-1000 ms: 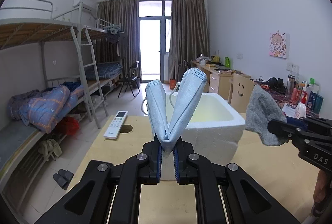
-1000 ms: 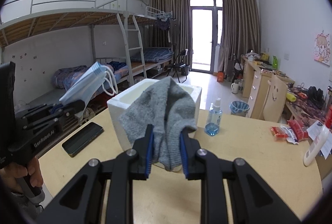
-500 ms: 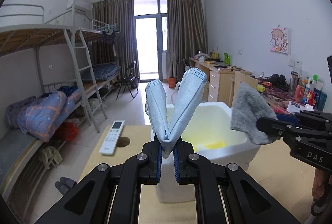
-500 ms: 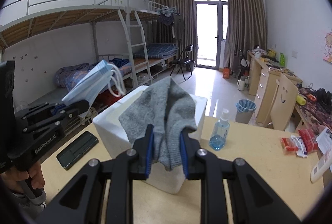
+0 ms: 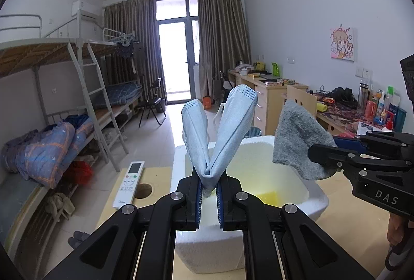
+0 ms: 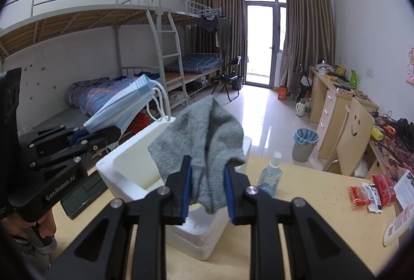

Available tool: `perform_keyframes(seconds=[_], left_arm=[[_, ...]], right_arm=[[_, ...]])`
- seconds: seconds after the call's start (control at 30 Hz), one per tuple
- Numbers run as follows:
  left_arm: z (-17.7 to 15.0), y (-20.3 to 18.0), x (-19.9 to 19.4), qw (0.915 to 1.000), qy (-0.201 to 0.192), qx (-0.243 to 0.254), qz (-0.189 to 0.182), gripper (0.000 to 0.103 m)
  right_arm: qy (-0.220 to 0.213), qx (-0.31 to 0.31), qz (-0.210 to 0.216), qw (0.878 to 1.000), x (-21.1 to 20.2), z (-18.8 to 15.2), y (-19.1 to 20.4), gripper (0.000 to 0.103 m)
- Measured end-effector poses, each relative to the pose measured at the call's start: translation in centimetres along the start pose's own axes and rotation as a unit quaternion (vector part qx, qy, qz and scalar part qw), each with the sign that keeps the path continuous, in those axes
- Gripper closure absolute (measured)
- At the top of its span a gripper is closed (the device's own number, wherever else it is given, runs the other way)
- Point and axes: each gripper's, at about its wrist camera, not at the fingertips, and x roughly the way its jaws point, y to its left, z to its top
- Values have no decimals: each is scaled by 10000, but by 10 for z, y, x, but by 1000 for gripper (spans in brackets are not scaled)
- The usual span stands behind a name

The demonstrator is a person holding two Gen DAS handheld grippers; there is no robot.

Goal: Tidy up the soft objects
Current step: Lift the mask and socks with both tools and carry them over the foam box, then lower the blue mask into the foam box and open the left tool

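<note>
The left gripper is clamping a folded pale blue face mask, its jaws pressed together on the fold while the two halves are fanning upward in a V. The right gripper is pinching a grey sock, which is bunching up above the blue pads and drooping a little below them. Both soft things are hanging over a white foam box that is sitting on a light wooden table; inside the box a yellowish patch is showing near its bottom. In the left wrist view the sock is hanging to the right of the mask, above the box's right rim. In the right wrist view the mask is sticking out to the left, above the box's far left corner. A white remote control is lying on the table left of the box, a dark phone is resting near the left edge, and a clear blue spray bottle is standing just right of the box.
</note>
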Motion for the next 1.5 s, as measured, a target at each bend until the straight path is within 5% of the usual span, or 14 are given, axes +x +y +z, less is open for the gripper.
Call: perform_keyframes(seconds=[0.3, 0.63, 1.33, 1.43, 1.47, 1.5], left_arm=[[3, -10, 9, 10000, 43, 77, -14, 93], [6, -27, 28, 9990, 153, 92, -419, 93], [12, -17, 50, 9992, 268, 38, -292, 87], [10, -16, 50, 9992, 283, 70, -262, 45], [9, -15, 50, 9991, 287, 29, -302, 17], [9, -16, 49, 9992, 261, 40, -289, 3]], right_arm=[[-48, -95, 68, 9999, 1, 8, 10, 77], [-112, 73, -358, 9993, -17, 6, -10, 77], [-105, 327, -455, 9984, -14, 4, -18, 77], [-122, 344, -511, 9980, -15, 4, -20, 77], [-134, 364, -521, 9979, -16, 5, -21, 77], [-138, 364, -514, 9979, -17, 4, -20, 77]])
